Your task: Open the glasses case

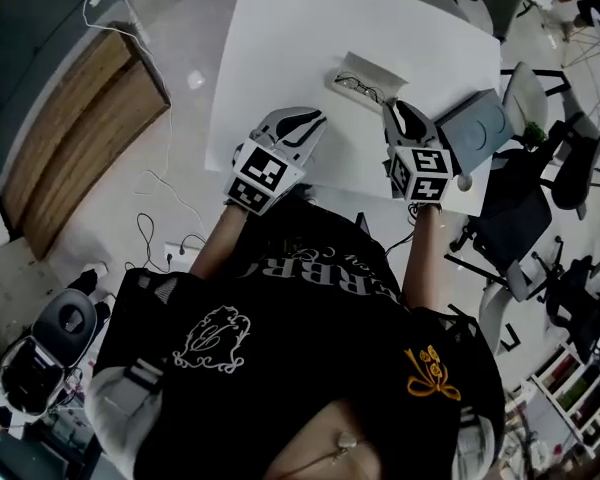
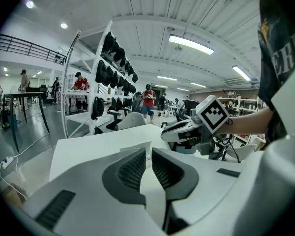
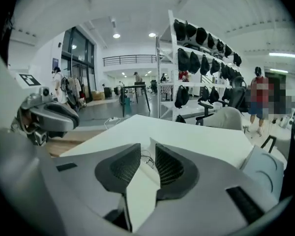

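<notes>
The person in a black printed shirt (image 1: pixel 310 368) stands at the near edge of the white worktop (image 1: pixel 280 48), a claw held out in each hand. The left claw (image 1: pixel 300 125) hangs over the near part of the worktop with its jaws a narrow gap apart and nothing between them, only bare white surface showing through. The right claw (image 1: pixel 404 114) is just beside it, also raised off the surface, its jaws parted and gripping nothing. Just beyond the right claw's tips lies the glasses case (image 1: pixel 363 76), flat on the worktop and already open, with a pair of dark-rimmed glasses (image 1: pixel 358 85) lying in it; neither claw touches it. Off to the right of the right claw, at the worktop's corner, sits a pale blue-grey object (image 1: pixel 477 128). Farther back in the hall stands a tall white rack (image 3: pixel 196 58) hung with black bags, and a few people are on their feet well behind it.
</notes>
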A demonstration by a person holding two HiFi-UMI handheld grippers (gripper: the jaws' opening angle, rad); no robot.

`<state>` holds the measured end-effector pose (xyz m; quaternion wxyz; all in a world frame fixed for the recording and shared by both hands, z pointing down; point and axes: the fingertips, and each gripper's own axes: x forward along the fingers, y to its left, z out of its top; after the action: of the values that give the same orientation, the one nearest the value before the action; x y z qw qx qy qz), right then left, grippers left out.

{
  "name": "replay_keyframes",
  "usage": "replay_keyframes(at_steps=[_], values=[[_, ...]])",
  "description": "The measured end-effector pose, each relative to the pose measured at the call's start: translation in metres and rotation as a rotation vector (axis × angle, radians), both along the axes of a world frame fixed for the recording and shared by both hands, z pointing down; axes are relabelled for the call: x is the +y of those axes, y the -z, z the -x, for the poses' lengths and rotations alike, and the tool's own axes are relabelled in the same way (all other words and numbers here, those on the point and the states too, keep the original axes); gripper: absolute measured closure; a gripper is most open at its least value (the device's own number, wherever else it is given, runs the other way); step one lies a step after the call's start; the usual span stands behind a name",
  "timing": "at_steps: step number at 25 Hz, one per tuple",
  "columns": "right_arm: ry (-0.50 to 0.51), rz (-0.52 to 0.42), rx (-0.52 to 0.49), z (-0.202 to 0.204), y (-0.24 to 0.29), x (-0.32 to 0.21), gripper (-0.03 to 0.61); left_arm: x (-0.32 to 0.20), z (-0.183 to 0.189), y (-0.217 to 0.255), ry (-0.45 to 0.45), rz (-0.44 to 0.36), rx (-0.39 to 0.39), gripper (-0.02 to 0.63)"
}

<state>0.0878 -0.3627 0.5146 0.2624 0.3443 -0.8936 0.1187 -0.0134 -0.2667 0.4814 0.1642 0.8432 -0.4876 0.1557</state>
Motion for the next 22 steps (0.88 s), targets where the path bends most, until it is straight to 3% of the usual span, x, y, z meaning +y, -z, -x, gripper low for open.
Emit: replay_keyframes(at_steps=[8,15,22], values=[[-0.074,0.075,-0.165,-0.027,0.015,0.090,0.491,0.039,-0.033,0.009,-0.047,-0.004,-0.016,0.575],[-0.088,0.085,-0.243,-0.047,0.023,0.160,0.494,0.093,-0.071,0.021,-0.089,-0.024,-0.042,0.575],[-0.118,0.070,-0.346,-0.058,0.033,0.205,0.494,0.149,-0.081,0.018,-0.080,-0.006,-0.057,0.575]])
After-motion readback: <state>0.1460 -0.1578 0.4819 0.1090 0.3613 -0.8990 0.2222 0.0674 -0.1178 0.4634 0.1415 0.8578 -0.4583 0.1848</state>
